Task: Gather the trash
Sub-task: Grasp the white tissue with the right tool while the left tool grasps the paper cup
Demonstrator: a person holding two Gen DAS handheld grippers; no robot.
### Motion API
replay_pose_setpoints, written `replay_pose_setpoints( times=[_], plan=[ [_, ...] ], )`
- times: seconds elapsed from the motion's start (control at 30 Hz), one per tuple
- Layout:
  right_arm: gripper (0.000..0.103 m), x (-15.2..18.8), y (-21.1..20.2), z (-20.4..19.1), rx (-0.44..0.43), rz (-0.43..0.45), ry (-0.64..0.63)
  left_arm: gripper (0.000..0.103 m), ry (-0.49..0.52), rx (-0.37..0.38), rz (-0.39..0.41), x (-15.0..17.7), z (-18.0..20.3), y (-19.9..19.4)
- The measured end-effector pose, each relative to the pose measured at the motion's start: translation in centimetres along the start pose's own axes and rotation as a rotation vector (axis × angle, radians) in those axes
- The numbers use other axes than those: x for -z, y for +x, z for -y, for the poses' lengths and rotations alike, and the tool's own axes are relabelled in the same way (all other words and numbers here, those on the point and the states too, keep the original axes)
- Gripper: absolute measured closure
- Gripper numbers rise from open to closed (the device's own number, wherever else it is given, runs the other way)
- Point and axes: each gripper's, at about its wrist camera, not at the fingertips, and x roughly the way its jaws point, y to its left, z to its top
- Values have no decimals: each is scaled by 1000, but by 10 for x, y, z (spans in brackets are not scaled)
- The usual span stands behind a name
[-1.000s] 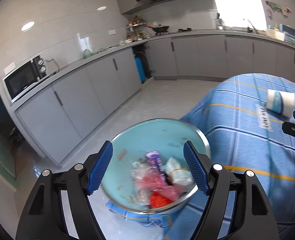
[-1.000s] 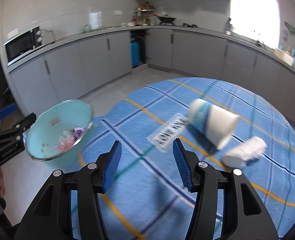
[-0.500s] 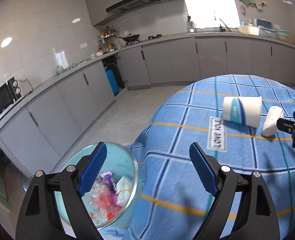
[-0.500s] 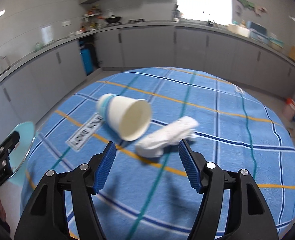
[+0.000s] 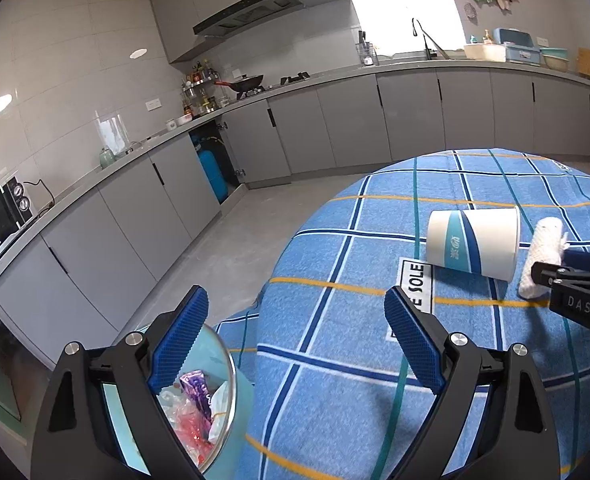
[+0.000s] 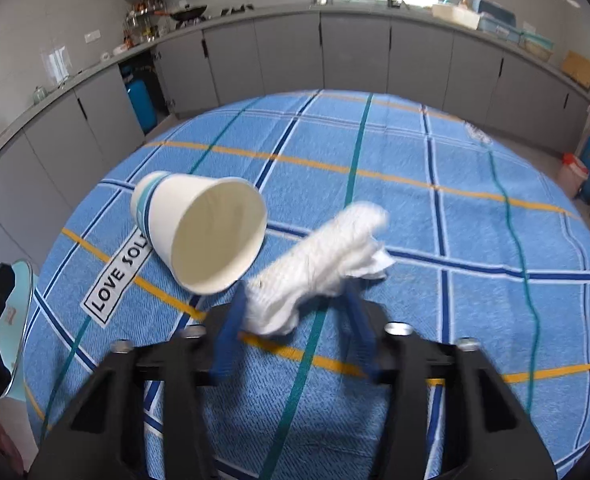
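Where grey cabinets (image 5: pixel 347 120) curve, blue checked tablecloth (image 6: pixel 415 208) (yellow-striped) lies.

A round table is covered by a blue checked cloth (image 6: pixel 435 168) with orange, teal and navy lines and a white "LOVE SOLE" label (image 6: pixel 115 276). On it a paper cup (image 6: pixel 203 232) lies on its side, mouth toward the right wrist camera, with a crumpled white tissue (image 6: pixel 319 264) just beside it.
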Motion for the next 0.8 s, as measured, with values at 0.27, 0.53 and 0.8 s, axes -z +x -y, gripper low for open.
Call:
replay_pose_setpoints(
  times=[0.27,0.53,0.8],
  plan=[
    [91,5,-16,9,-2,36,-59,15,28,35,14,-9,26,-3],
    [91,13,-38,54,77,88,-53,15,82,92,31,-22,78,-8],
    [91,20,-49,81,86,108,-44,15,121,111,5,-31,123,5]
  ],
)
